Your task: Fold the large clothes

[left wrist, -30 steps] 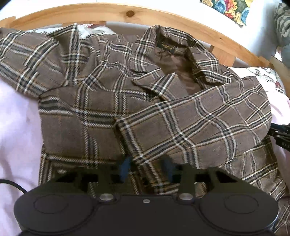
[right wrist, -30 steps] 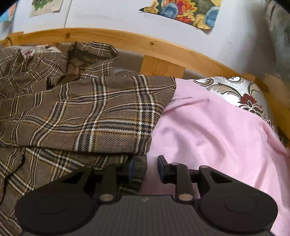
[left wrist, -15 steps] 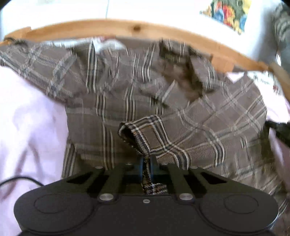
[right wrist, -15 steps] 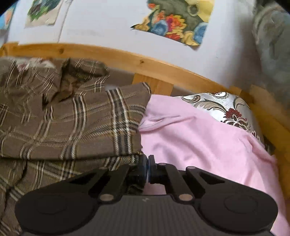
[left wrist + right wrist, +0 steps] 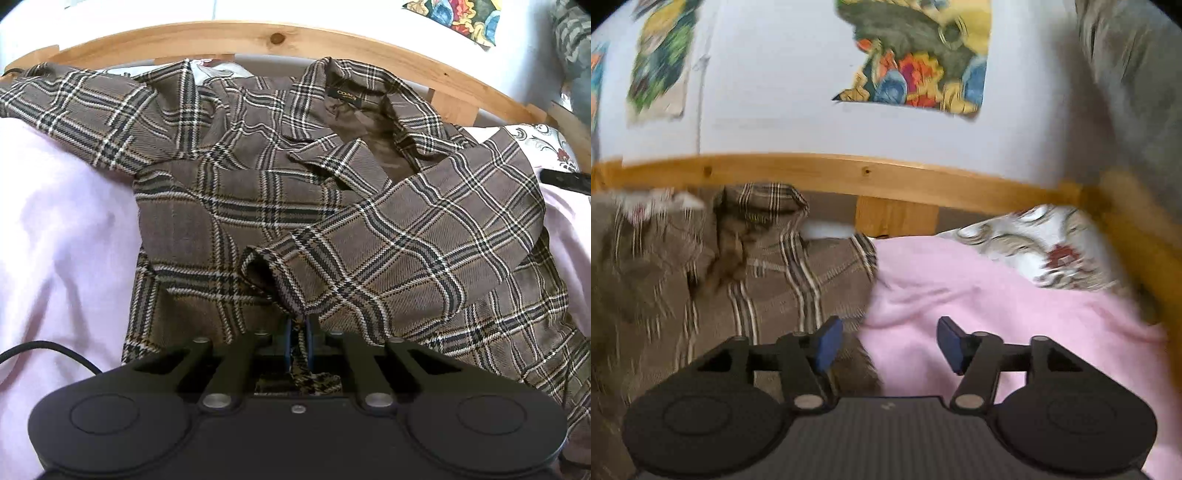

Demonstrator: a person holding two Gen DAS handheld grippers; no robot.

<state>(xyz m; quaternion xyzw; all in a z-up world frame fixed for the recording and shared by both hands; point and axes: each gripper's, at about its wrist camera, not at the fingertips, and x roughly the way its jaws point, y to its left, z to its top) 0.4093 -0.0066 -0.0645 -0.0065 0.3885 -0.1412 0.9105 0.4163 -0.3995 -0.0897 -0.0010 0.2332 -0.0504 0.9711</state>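
Note:
A brown plaid jacket (image 5: 236,206) lies front up on the pink sheet (image 5: 62,229), collar toward the wooden headboard. One sleeve (image 5: 424,236) is folded across its chest. My left gripper (image 5: 299,341) is shut on that sleeve's cuff, and a bit of plaid cloth sticks out behind the pads. In the blurred right wrist view, my right gripper (image 5: 890,343) hangs above the jacket's right edge (image 5: 812,280) and the pink sheet (image 5: 1015,317). Its jaws are opening, with nothing between them.
A curved wooden headboard (image 5: 280,37) (image 5: 849,173) runs behind the jacket, under a white wall with colourful pictures (image 5: 923,59). A patterned pillow (image 5: 1045,243) lies at the back right. A black cable (image 5: 48,349) crosses the sheet at the left.
My left gripper closed on the sleeve cuff and drew it up off the jacket. My right gripper shut at the jacket's edge, then opened wide and rose, tilting toward the wall.

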